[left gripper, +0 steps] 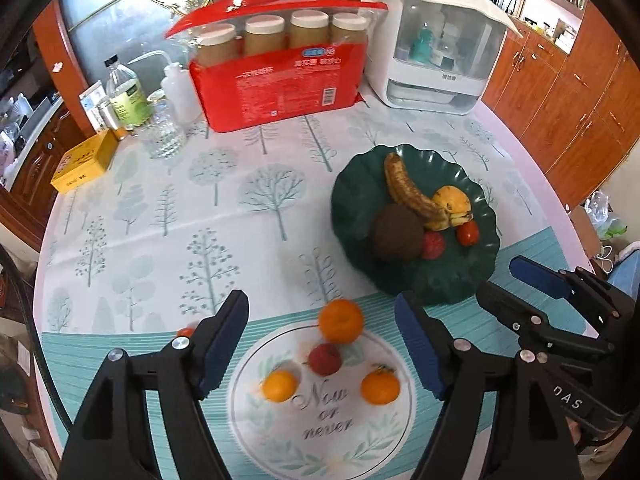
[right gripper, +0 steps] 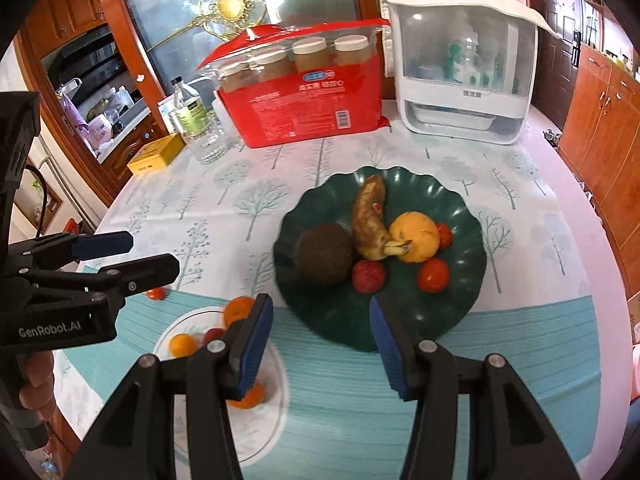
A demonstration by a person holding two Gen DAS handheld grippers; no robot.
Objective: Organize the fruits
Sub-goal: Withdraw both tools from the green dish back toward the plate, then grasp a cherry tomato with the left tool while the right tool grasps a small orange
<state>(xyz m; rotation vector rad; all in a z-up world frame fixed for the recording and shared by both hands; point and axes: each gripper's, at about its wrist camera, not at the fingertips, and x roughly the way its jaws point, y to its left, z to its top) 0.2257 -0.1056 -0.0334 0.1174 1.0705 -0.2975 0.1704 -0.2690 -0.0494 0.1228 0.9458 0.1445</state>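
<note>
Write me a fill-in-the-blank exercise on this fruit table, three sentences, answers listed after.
1. The spotted banana lies on the dark ____ plate.
2. Off the plate, ____ oranges sit on the tablecloth around a small red fruit.
3. The left claw holds ____; its jaws stand apart over the oranges.

Missing words: green; three; nothing

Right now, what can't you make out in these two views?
- Small red fruit: left wrist view, mostly behind the left tongs' finger.
- Orange: right wrist view, half covered by the right tongs' finger.
- Brown round fruit on the green plate: kind unclear, both views.
- Red package print: too small to read.
</note>
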